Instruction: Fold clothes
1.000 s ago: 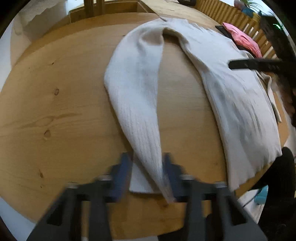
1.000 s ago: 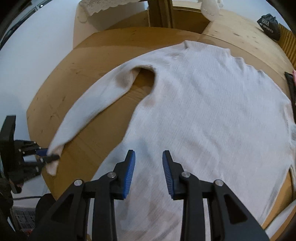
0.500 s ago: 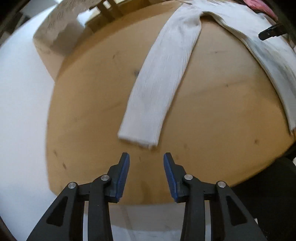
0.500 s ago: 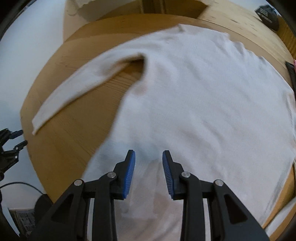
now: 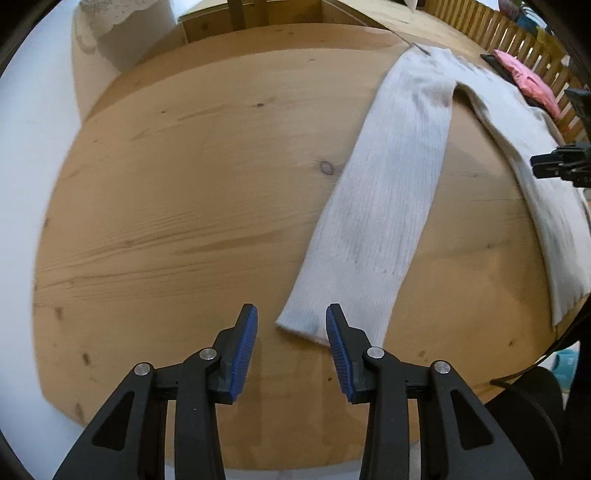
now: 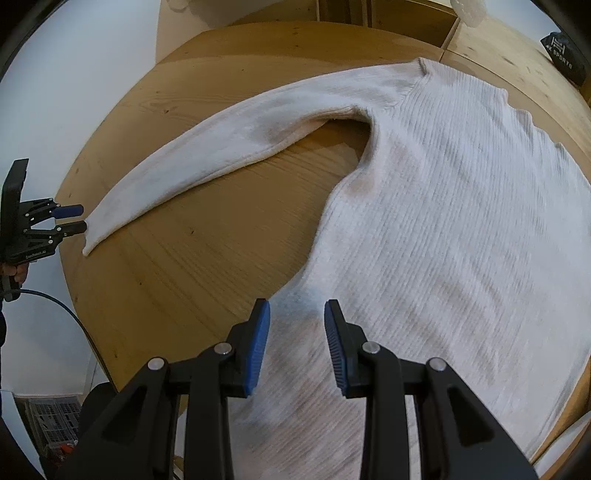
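A cream ribbed sweater (image 6: 461, 206) lies flat on a round wooden table (image 6: 207, 258). One sleeve (image 5: 384, 206) stretches straight out toward the table's edge. My left gripper (image 5: 291, 325) is open, its blue pads on either side of the cuff's left corner (image 5: 299, 325), nothing clamped. In the right wrist view the left gripper (image 6: 72, 218) sits just off the cuff end (image 6: 92, 236). My right gripper (image 6: 297, 325) is open, hovering over the sweater's side edge near the hem. The right gripper (image 5: 554, 166) also shows at the far right of the left wrist view.
A pink garment (image 5: 524, 81) lies on a dark item by a wooden slatted rail (image 5: 476, 33) at the back right. A black bag (image 6: 565, 55) sits on the adjoining wooden surface. A white lace-edged cloth (image 5: 122, 33) hangs at the back left. A blue cable (image 6: 55, 299) trails from the left gripper.
The left gripper let go of the sleeve cuff, which now lies flat and straight on the table, and the gripper has come back to its end. The right gripper stayed open over the body.
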Demonstrator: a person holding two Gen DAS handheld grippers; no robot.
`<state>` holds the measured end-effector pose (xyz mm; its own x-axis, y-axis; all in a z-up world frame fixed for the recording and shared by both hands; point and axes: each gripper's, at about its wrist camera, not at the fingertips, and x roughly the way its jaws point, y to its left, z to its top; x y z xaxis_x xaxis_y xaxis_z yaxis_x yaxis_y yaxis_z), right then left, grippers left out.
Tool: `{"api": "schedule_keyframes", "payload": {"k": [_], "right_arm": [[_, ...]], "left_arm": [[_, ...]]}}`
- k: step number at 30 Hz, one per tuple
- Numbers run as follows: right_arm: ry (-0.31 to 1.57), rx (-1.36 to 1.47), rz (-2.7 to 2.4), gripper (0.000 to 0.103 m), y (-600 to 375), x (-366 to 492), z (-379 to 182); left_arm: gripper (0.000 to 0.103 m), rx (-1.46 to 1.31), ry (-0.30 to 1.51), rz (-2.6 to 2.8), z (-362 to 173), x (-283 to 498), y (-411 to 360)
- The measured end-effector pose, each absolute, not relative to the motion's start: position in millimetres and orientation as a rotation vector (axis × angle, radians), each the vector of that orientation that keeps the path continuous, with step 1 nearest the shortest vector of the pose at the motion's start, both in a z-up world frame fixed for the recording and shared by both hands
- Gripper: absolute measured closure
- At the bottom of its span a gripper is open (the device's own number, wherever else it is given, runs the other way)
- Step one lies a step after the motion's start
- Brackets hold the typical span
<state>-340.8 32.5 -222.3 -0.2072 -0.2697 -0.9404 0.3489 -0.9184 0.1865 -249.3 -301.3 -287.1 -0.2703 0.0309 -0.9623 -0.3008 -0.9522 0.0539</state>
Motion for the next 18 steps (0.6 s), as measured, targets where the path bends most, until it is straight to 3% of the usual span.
{"api": "schedule_keyframes", "payload": {"k": [7, 8, 9, 10, 13, 18], "right_arm": [[0.057, 1.675, -2.181, 0.073, 39.3, -355.5, -218.2], [0.039, 1.672, -2.191, 0.073, 43.6, -361.2, -214.1], [0.019, 1.669, -2.202, 0.073, 48.0, -367.0, -209.6], [0.008, 1.664, -2.214, 0.073, 52.0, -375.4, -203.5], [-0.018, 1.631, -2.268, 0.073, 61.1, -405.7, -182.7], [0.019, 1.590, -2.370, 0.073, 67.8, -468.1, -167.4]], "left_arm": [[0.067, -1.752, 0.345, 2.303, -297.9, -254.6, -296.7], [0.071, -1.741, 0.349, 2.302, -297.9, -254.0, -294.8], [0.087, -1.724, 0.347, 2.296, -297.8, -252.7, -292.4], [0.096, -1.708, 0.354, 2.299, -298.0, -251.6, -289.9], [0.097, -1.665, 0.384, 2.342, -299.2, -249.5, -284.3], [0.098, -1.633, 0.176, 2.458, -284.8, -257.5, -310.2]]}}
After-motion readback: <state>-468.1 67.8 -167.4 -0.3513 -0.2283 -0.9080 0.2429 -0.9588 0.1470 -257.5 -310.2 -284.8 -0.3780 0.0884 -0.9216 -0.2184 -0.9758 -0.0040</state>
